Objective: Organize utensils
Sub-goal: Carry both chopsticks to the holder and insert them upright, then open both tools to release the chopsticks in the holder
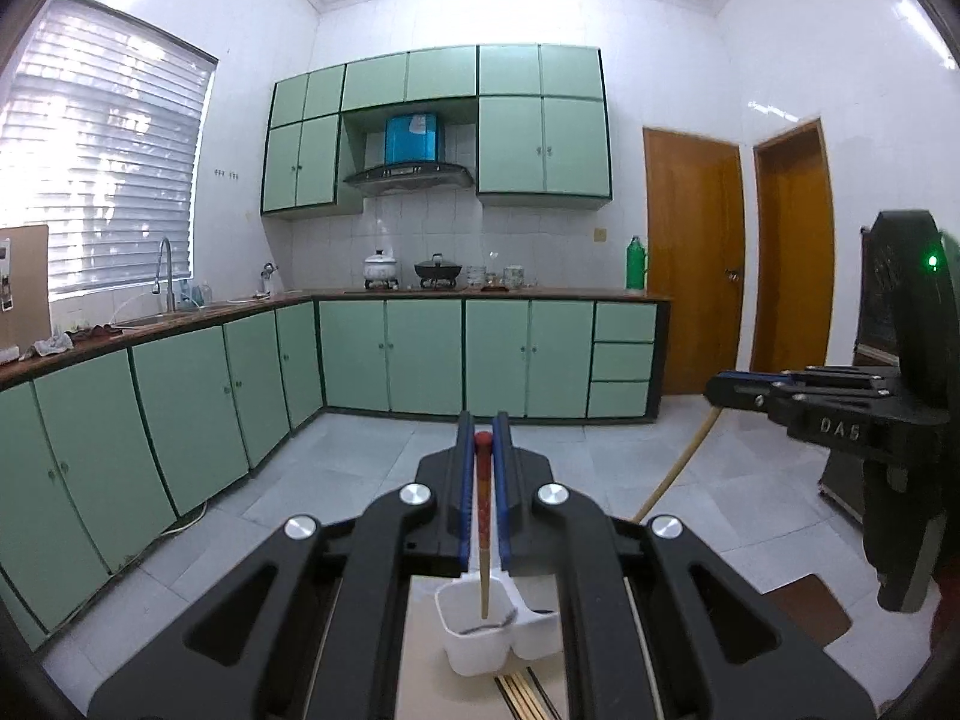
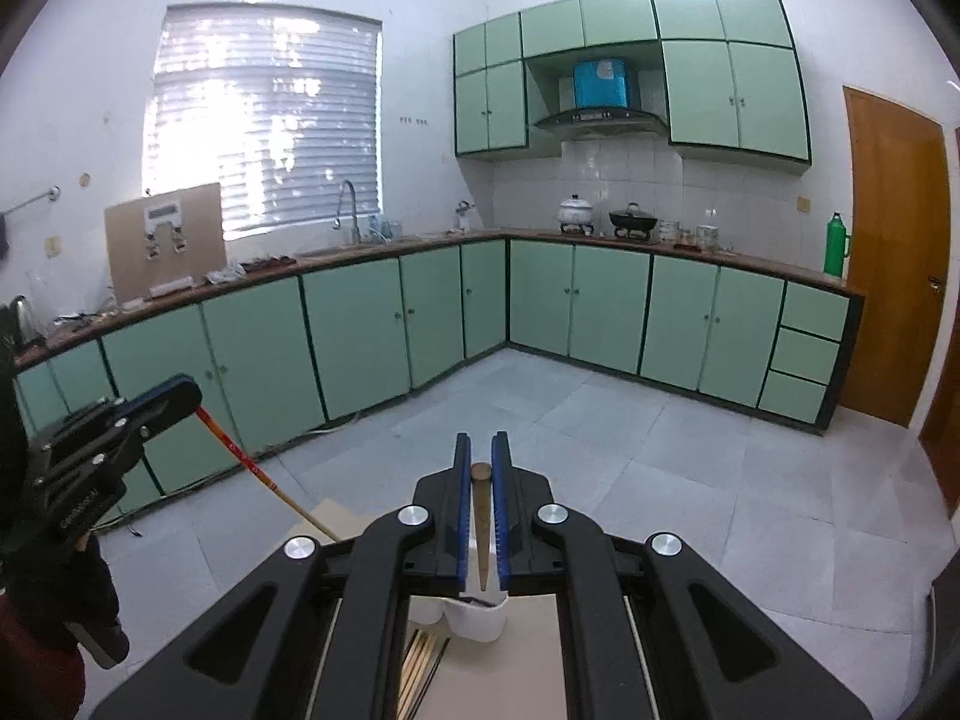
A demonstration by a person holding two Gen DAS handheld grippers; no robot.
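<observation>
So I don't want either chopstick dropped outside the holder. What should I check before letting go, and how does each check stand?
1. Left gripper shut on the red chopstick: ok.
2. Red chopstick tip inside the white holder: ok, it hangs into the left compartment.
3. Right gripper shut on the brown chopstick: ok.
4. Brown chopstick tip inside the holder: cannot tell; it points at the rim from above.
5. Holder upright on the board: ok.
6. Loose chopsticks clear of the holder: ok, they lie beside it.
</observation>
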